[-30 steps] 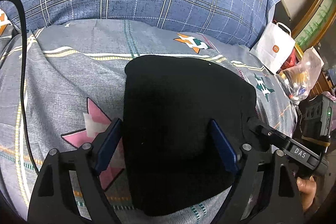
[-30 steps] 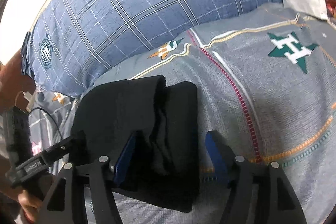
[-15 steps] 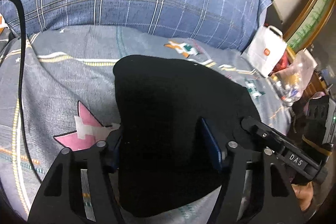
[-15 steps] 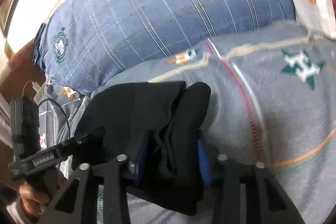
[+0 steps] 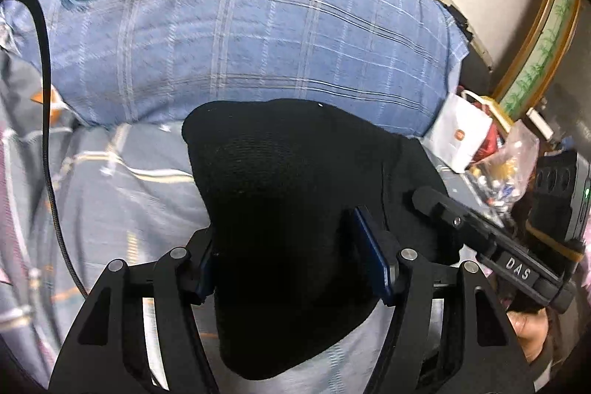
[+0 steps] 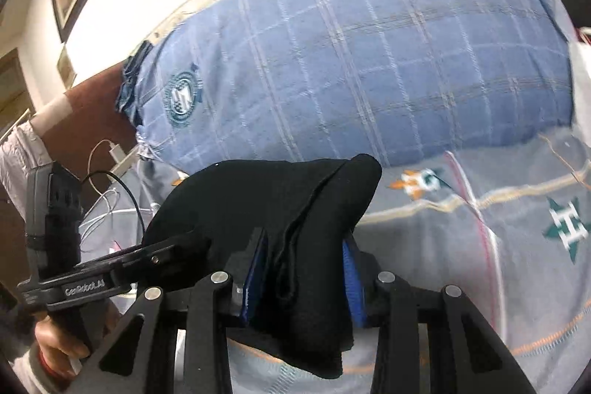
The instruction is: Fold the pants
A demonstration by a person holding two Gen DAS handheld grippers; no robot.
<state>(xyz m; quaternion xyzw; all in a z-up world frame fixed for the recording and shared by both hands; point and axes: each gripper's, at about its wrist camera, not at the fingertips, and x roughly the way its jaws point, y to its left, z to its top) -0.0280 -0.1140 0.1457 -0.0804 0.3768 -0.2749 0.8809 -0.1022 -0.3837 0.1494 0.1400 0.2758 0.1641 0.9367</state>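
The folded black pants (image 5: 280, 194) hang lifted off the grey patterned bedspread (image 5: 122, 209), held from both ends. My left gripper (image 5: 295, 259) is shut on one end of the bundle, its blue pads pressed into the cloth. My right gripper (image 6: 304, 277) is shut on the other end of the pants (image 6: 280, 209), where several folded layers show between its blue pads. In each wrist view the other gripper shows at the side, held by a hand: the right gripper (image 5: 491, 242) and the left gripper (image 6: 110, 268).
A large blue plaid pillow (image 5: 240, 24) lies behind the pants. A white paper bag (image 5: 461, 139) and a clear bag of small items (image 5: 506, 168) sit at the bed's right. A black cable (image 5: 48, 154) trails at the left; white charger cords (image 6: 110, 180) lie beside the pillow.
Both grippers closed on the pants' ends and lifted the bundle off the bedspread. The views tilted up, so the pillow now fills the background.
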